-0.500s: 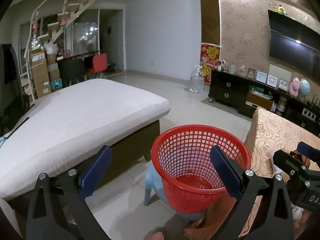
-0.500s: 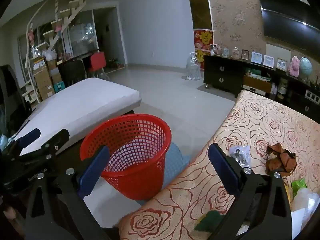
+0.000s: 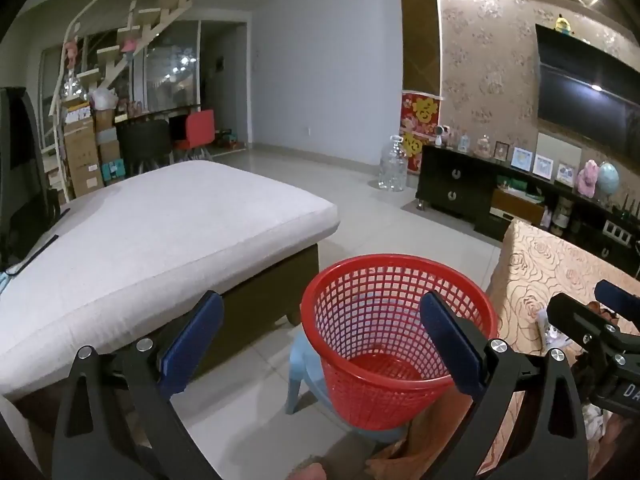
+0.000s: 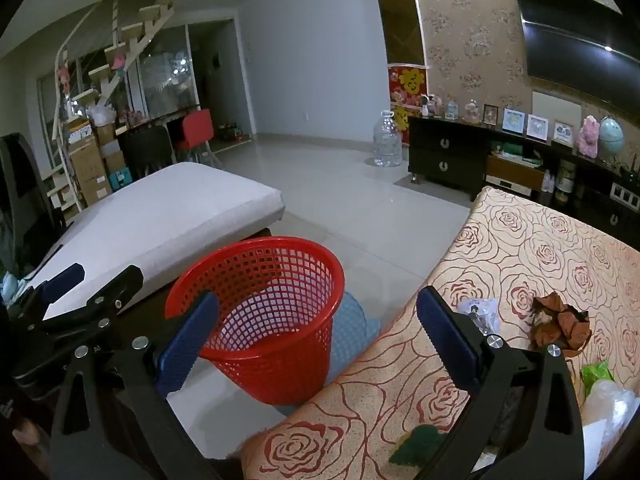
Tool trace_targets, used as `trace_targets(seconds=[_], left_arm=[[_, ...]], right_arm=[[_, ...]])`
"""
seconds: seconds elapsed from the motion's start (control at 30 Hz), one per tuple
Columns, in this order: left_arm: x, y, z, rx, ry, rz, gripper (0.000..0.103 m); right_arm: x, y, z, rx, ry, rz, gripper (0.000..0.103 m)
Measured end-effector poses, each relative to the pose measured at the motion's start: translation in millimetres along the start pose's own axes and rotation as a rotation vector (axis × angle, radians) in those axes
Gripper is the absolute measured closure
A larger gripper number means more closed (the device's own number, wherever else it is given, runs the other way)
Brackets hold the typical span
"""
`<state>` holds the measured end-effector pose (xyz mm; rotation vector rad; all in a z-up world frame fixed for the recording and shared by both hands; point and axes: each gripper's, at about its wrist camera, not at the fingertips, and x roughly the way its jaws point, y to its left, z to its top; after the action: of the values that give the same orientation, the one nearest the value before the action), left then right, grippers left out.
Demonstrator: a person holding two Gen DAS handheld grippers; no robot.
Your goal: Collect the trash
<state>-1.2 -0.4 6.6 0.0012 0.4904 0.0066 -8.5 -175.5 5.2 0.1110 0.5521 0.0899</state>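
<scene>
Trash lay scattered on a table (image 4: 520,248) covered in a rose-patterned cloth: a crumpled brown wrapper (image 4: 560,326), a clear plastic packet (image 4: 480,312) just to its left, a green scrap (image 4: 596,374) and pale plastic (image 4: 612,400) near the right edge, and a dark green piece (image 4: 420,440) at the near edge. A red mesh basket (image 4: 272,320) stood on a light-blue plastic stool (image 4: 352,328) on the tiled floor, just beside the table's left edge and in front of a low seat with a white cushion (image 4: 160,216). The basket looked empty in the left wrist view, its red bottom bare.

The right gripper (image 4: 318,340) hung over the table's near corner with its blue-padded jaws spread wide and nothing between them, tilted downward; its right finger partly crossed the clear packet in view, and whether it touched could not be told. The left gripper (image 3: 320,344) was likewise fully spread and held nothing, angled down towards the basket (image 3: 396,340), whose rim showed between its fingers.

Behind, a dark cabinet (image 4: 448,156) carried framed pictures and ornaments beneath a wall-mounted television (image 4: 580,28), and a large clear water bottle (image 4: 386,140) stood on the floor.
</scene>
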Motion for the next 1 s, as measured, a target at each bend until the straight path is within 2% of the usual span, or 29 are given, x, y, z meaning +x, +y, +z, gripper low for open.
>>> trace_targets(seconds=[1.0], left_arm=[[0.7, 0.0, -4.0, -0.003, -0.006, 0.000, 0.008]], right_arm=[[-2.7, 5.8, 1.1, -0.007, 0.001, 0.003, 0.007]])
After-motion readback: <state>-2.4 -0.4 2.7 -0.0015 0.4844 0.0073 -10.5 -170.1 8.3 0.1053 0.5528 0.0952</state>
